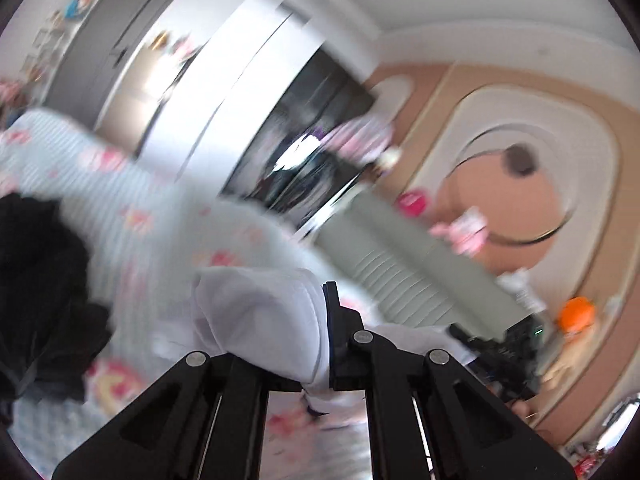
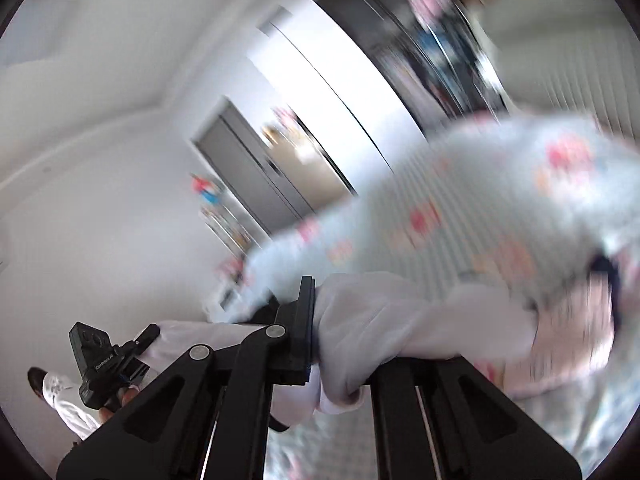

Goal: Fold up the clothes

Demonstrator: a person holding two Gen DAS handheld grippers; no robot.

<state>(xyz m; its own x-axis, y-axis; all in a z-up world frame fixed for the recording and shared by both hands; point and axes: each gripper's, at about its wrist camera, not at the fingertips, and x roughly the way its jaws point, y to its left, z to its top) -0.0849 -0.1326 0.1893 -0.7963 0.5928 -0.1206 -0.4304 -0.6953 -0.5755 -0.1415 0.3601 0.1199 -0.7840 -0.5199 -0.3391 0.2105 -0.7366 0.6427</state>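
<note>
Above the flowered bedspread (image 1: 132, 208), you hold a white garment (image 1: 264, 320) up in both claws.

Through the left wrist camera, your left gripper (image 1: 280, 344) is clamped on a bunched fold of the white garment, which bulges over one finger and hides it; a dark pile of clothing (image 1: 44, 280) lies on the bed off to one side, and the other gripper (image 1: 504, 352) shows blurred at the far end of the cloth. Through the right wrist camera, your right gripper (image 2: 340, 340) is likewise closed on the white garment (image 2: 380, 320), the cloth wrapped over one finger, the striped bedspread (image 2: 440, 200) behind it. The left gripper (image 2: 108, 364) is visible there beside a white sleeve (image 2: 68, 404).
</note>
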